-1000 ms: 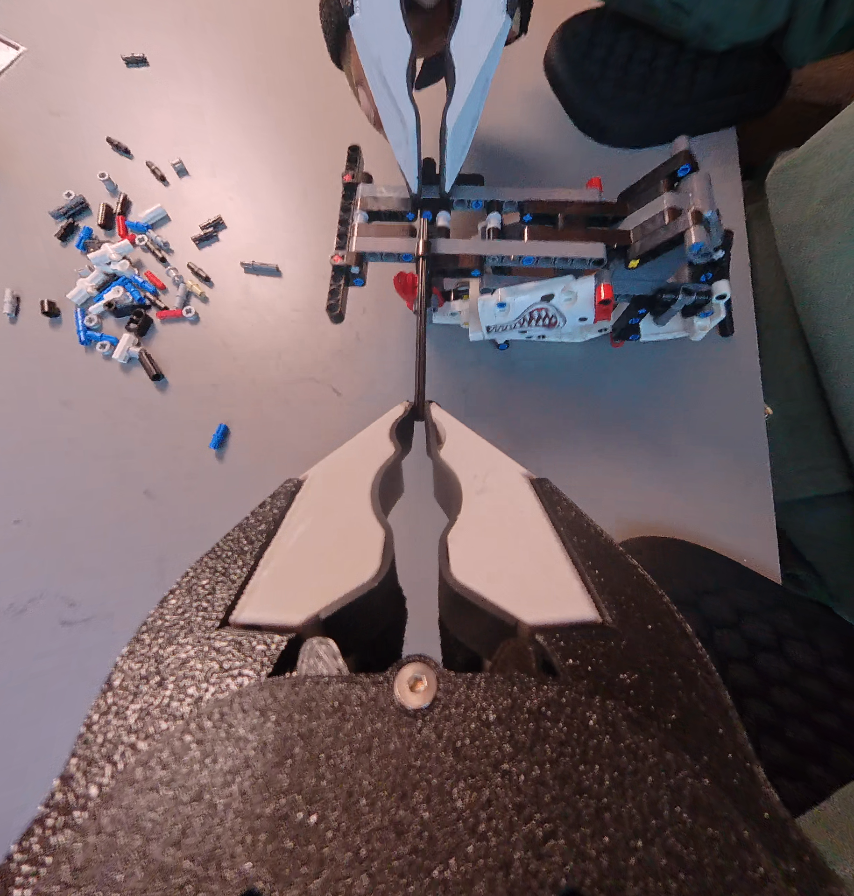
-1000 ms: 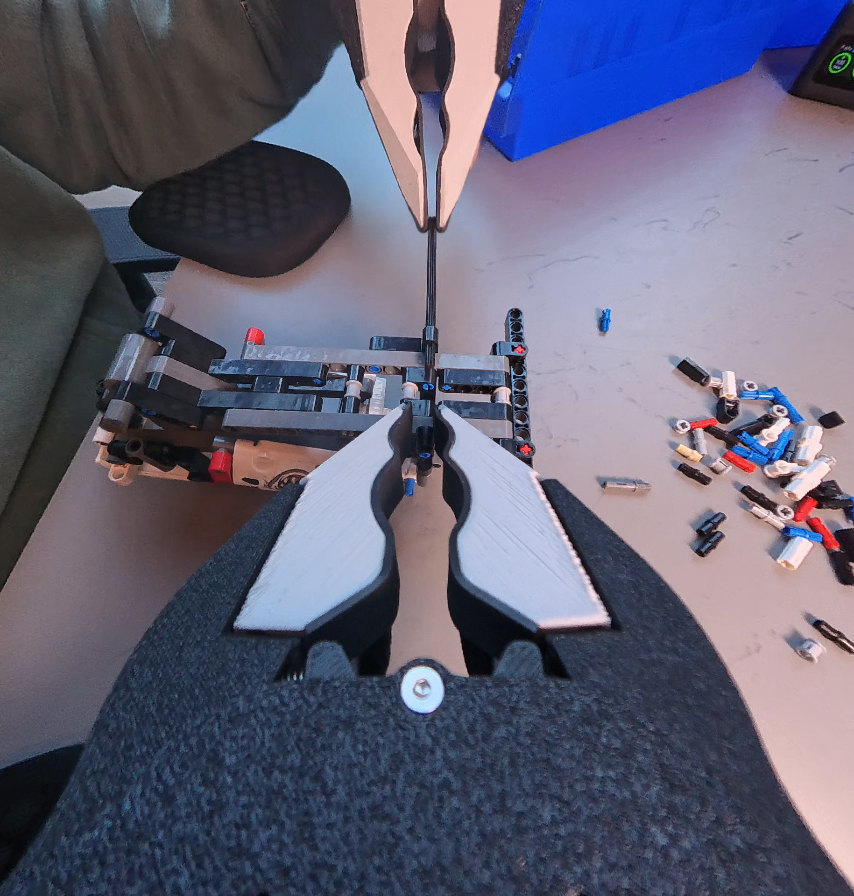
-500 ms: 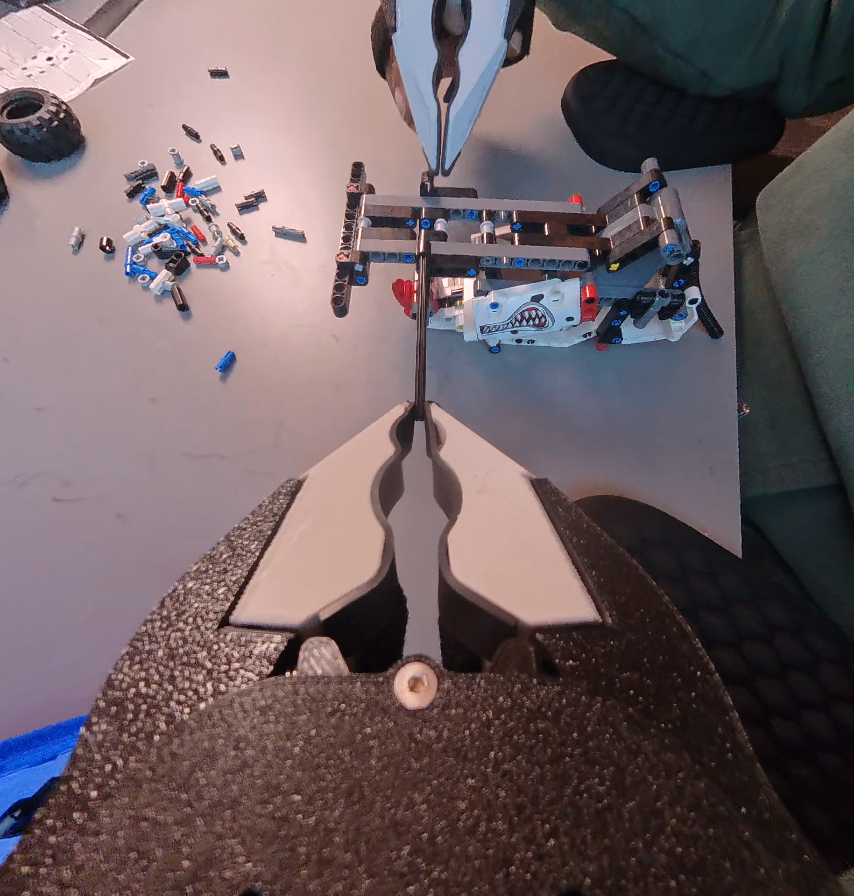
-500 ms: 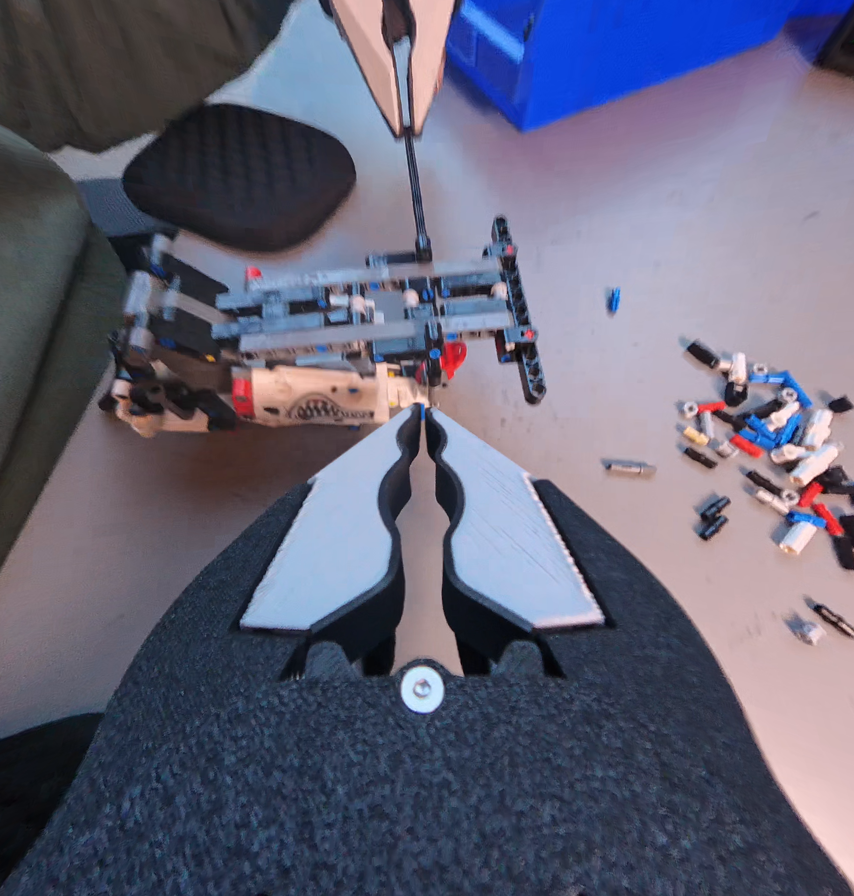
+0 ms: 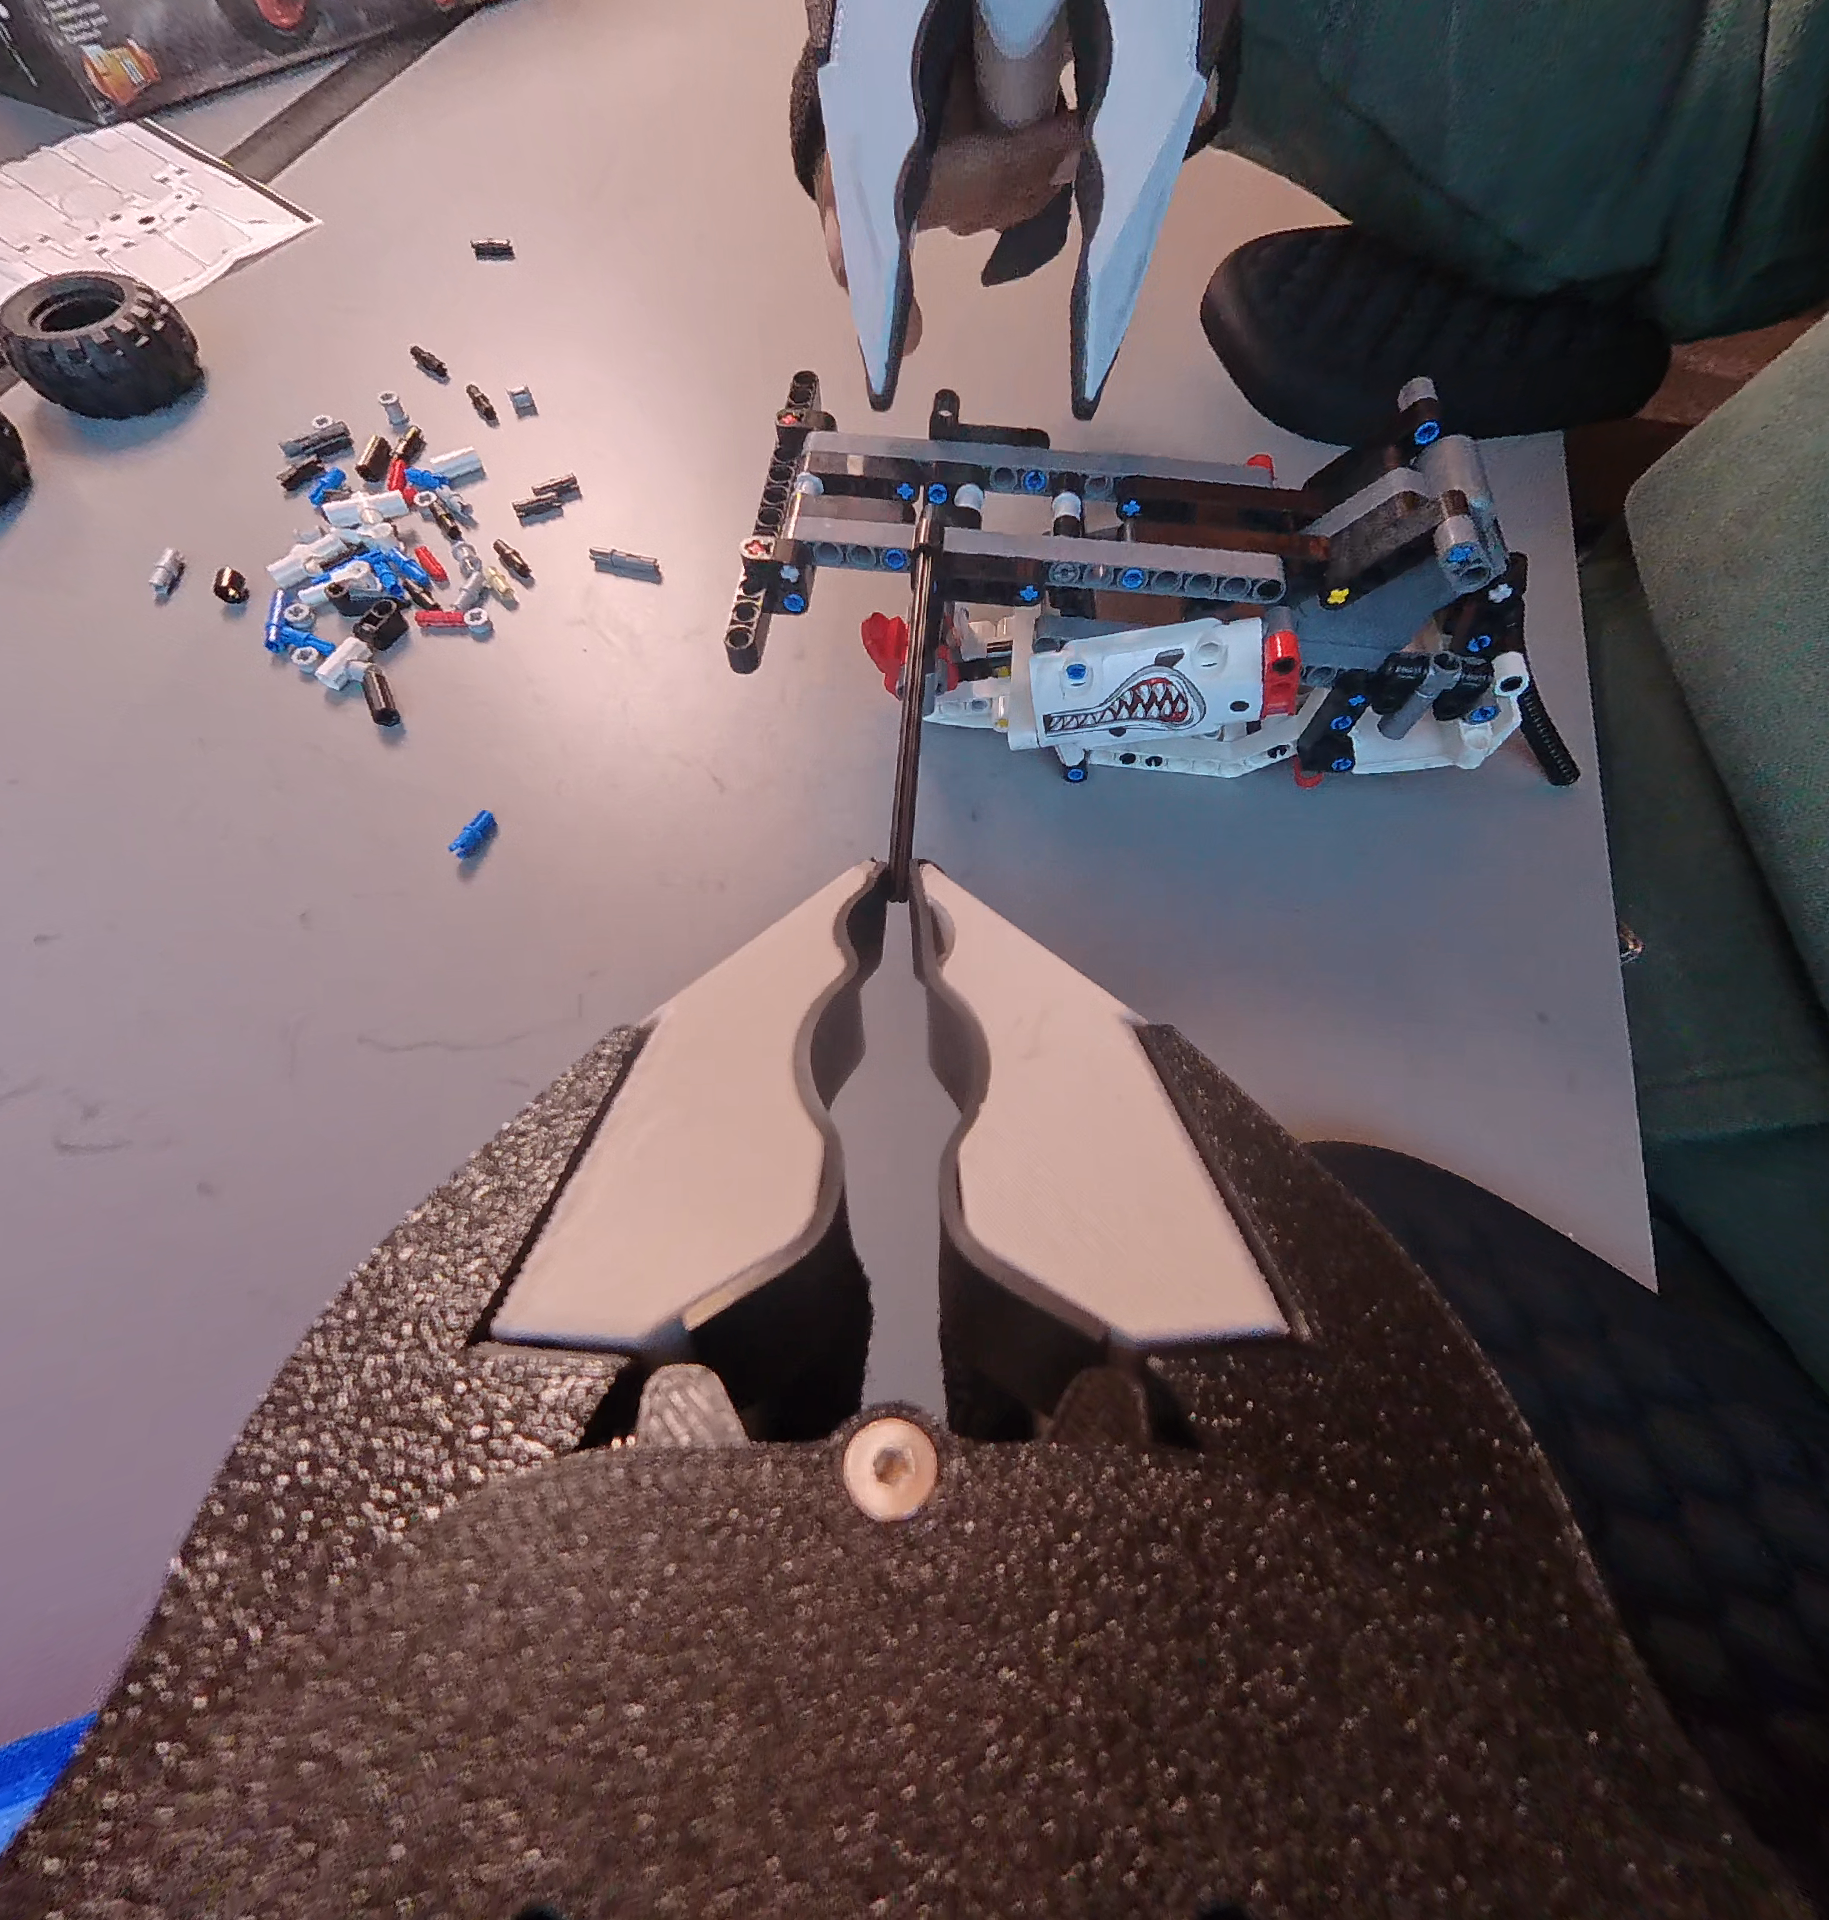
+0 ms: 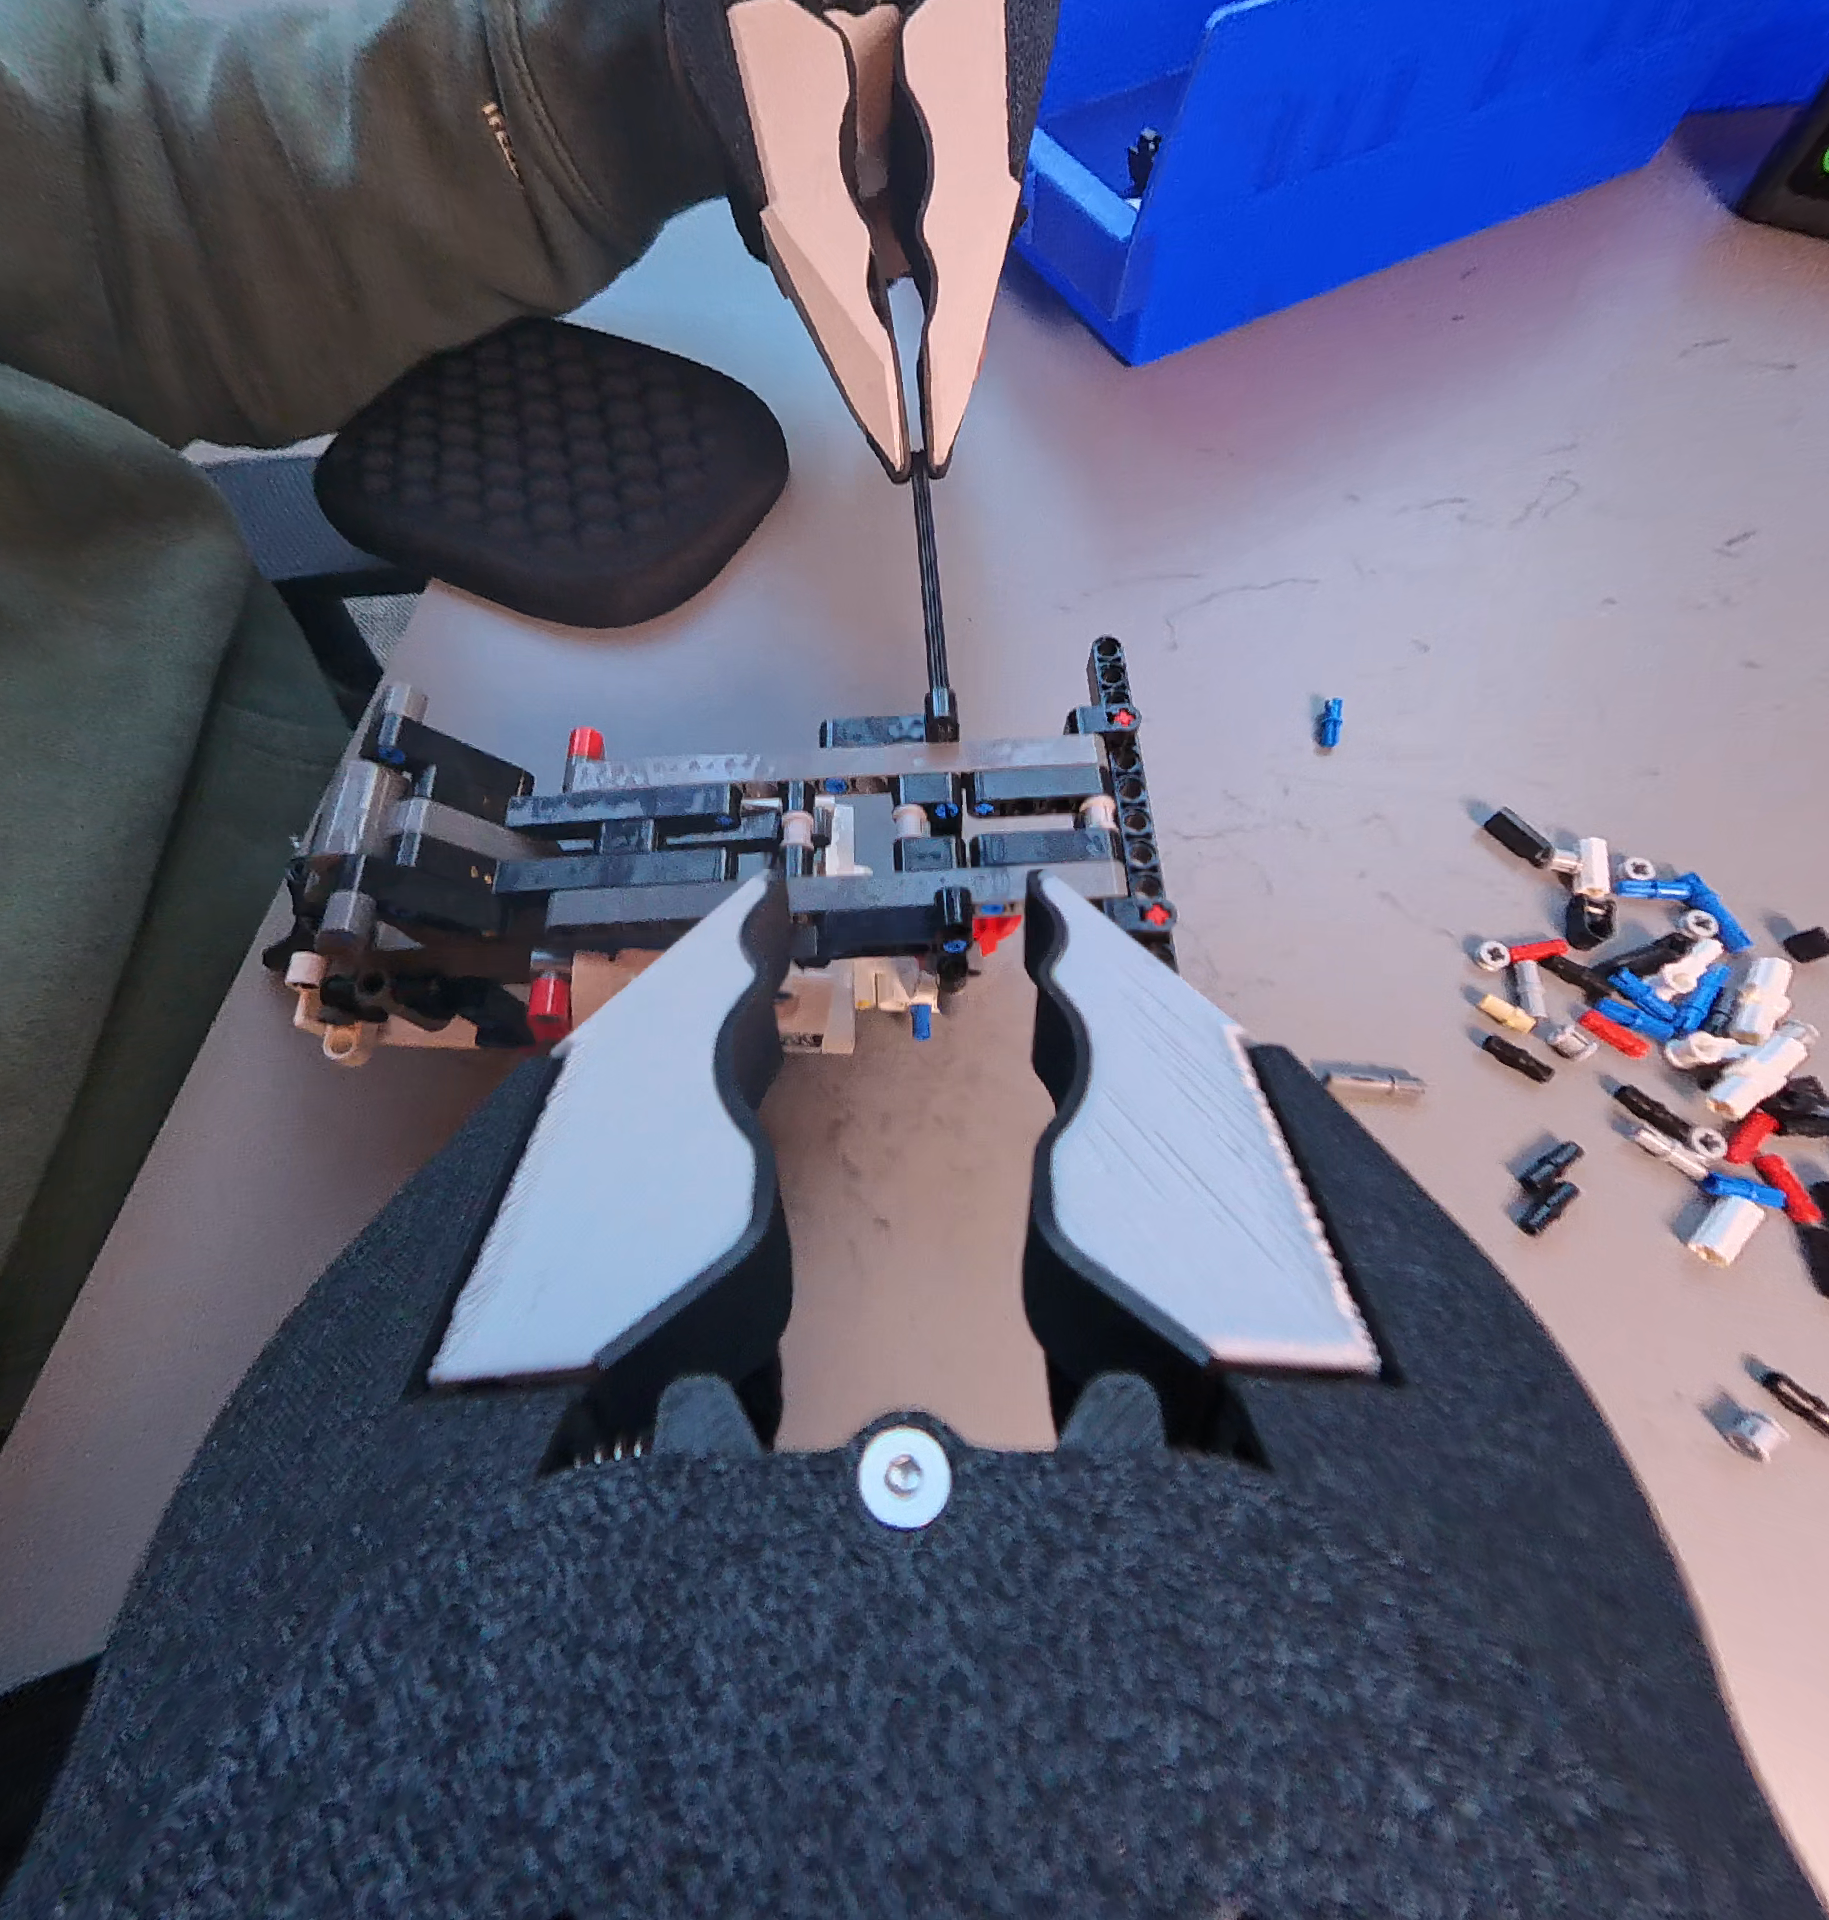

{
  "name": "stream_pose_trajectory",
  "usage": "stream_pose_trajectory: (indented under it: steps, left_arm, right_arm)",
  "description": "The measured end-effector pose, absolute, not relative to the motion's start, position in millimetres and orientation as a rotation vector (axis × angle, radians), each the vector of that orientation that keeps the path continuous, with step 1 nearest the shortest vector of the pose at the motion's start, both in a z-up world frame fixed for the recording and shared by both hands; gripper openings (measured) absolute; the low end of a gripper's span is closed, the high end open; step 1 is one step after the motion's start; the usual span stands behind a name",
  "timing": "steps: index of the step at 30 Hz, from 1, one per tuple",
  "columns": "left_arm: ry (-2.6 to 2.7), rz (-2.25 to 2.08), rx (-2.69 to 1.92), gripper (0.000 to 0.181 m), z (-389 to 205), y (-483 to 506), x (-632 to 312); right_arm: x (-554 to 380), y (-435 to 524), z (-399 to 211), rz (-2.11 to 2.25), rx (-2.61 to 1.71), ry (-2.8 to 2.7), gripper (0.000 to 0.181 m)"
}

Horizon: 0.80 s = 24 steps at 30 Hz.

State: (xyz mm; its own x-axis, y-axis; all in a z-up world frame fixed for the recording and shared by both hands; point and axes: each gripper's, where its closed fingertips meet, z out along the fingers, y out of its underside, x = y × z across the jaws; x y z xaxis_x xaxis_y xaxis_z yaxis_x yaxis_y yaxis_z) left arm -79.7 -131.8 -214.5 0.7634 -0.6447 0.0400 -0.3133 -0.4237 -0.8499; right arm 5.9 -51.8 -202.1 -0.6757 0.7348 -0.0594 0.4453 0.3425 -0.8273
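Matte grey table (image 5: 266, 1039): left claw (image 5: 894, 878) pinches thin black axle (image 5: 910, 707); right claw (image 6: 899, 914) gapes.

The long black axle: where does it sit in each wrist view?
Left wrist view: the long black axle rises from the left gripper at centre to the brick model.
Right wrist view: axle hangs top centre.
Shared landmark: the lone blue pin.
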Motion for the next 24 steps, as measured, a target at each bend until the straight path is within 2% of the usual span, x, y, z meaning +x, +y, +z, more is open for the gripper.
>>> stream_pose_trajectory:
  steps: [3,7,8,14,15,24]
  left_arm:
    - [0.716,-0.458,-2.034,0.003,-216,-131,-80]
    - [0.714,-0.46,-2.036,0.003,-216,-132,-81]
    - [0.714,-0.464,-2.03,0.003,-215,-132,-80]
    - [0.717,-0.464,-2.027,0.003,-215,-131,-79]
    - [0.718,-0.464,-2.023,0.003,-214,-131,-79]
    - [0.657,-0.403,-2.03,0.004,-210,-143,-99]
  right_arm:
    - [12,-57,-212,1.21,-1.031,-2.35,0.056]
    - [11,-56,-211,1.169,-1.009,-2.358,0.042]
    - [9,-53,-210,1.157,-1.007,-2.338,0.029]
    - [11,-52,-212,1.178,-1.006,-2.349,0.027]
    - [7,-48,-210,1.157,-1.019,-2.319,0.005]
    - [13,-44,-212,1.151,-1.0,-2.34,0.006]
